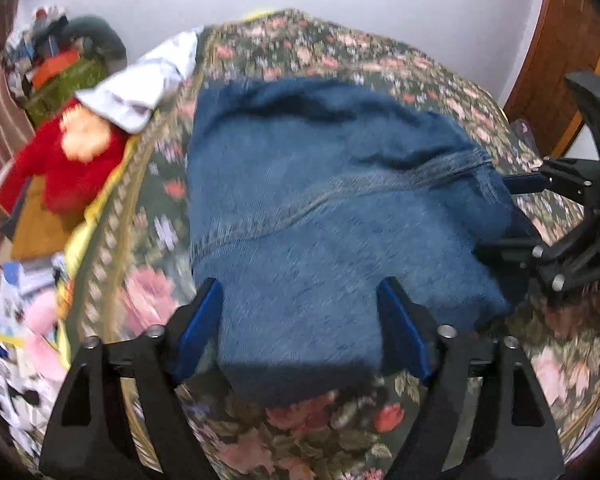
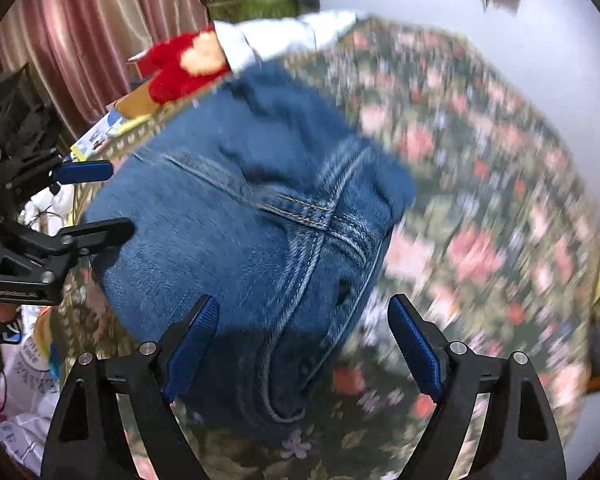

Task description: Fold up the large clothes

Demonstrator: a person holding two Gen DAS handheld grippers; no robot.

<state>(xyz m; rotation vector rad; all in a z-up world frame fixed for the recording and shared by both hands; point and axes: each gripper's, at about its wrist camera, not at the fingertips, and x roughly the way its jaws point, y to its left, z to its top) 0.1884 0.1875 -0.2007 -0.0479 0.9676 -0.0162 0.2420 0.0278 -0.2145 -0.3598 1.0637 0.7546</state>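
Denim jeans lie folded into a thick bundle on the floral bedspread. Both the left gripper and right gripper hang spread above it, holding nothing. That fold looks finished to me; next comes smoothing it or setting it aside.

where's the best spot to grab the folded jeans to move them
Probably the near folded edge of the jeans, coming from the near side with a claw low over the floral bedspread. That edge is thick and rounded, layers stacked together, so one pinch should catch them all rather than lifting only the top layer.
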